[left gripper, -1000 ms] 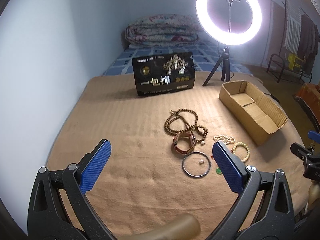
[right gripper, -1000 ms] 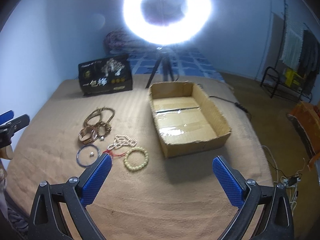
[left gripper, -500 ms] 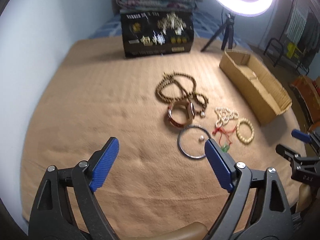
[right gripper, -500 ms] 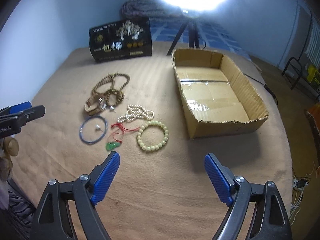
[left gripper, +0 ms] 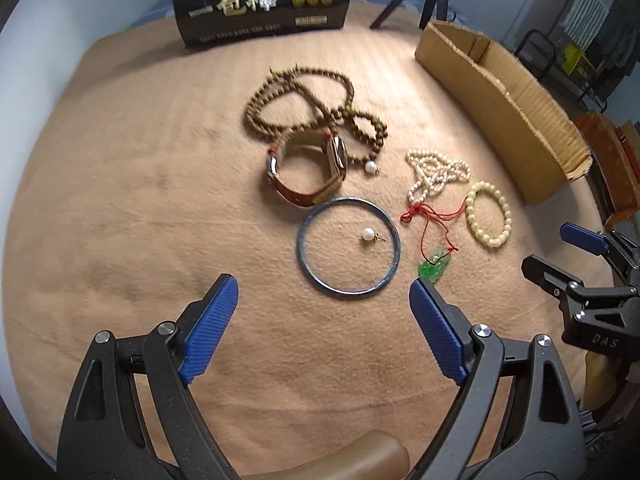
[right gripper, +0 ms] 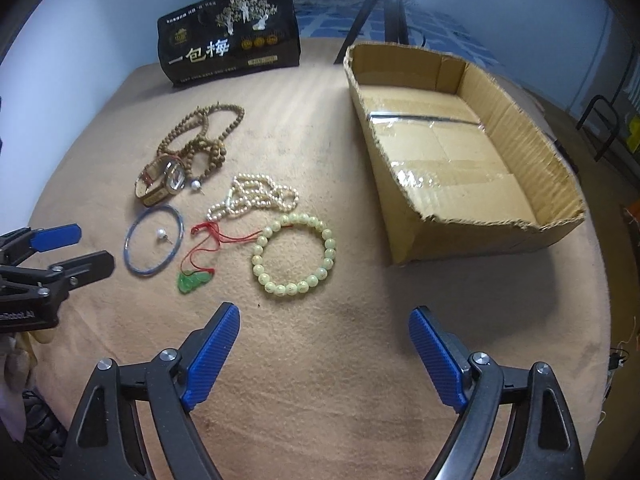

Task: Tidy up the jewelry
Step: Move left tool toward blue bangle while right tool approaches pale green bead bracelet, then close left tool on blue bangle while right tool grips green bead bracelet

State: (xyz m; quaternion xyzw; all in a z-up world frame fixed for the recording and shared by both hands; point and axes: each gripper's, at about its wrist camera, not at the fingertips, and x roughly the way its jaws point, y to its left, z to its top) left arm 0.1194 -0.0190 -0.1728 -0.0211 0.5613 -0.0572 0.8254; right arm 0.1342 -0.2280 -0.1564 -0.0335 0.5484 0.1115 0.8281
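Note:
Several pieces of jewelry lie on a tan blanket: a brown bead necklace (left gripper: 300, 96), a watch (left gripper: 308, 168), a blue bangle (left gripper: 299, 240) around a pearl earring (left gripper: 368, 235), a pearl string (left gripper: 436, 172), a green pendant (left gripper: 434, 266) on red cord, and a pale bead bracelet (right gripper: 258, 254). An empty cardboard box (right gripper: 460, 240) sits to the right. My left gripper (left gripper: 322, 282) hangs open just short of the bangle. My right gripper (right gripper: 324, 310) is open too, just short of the bracelet. Neither holds anything.
A black printed packet (left gripper: 260, 0) stands at the back of the blanket. Tripod legs (right gripper: 376, 12) rise behind the box. A pale wall runs along the left. The blanket's edge drops off to the right, with a metal rack (right gripper: 600, 120) beyond.
Both grippers have sunk and tipped downward toward the jewelry, which now looks larger. Their jaws have narrowed a little. The ring light has left both views.

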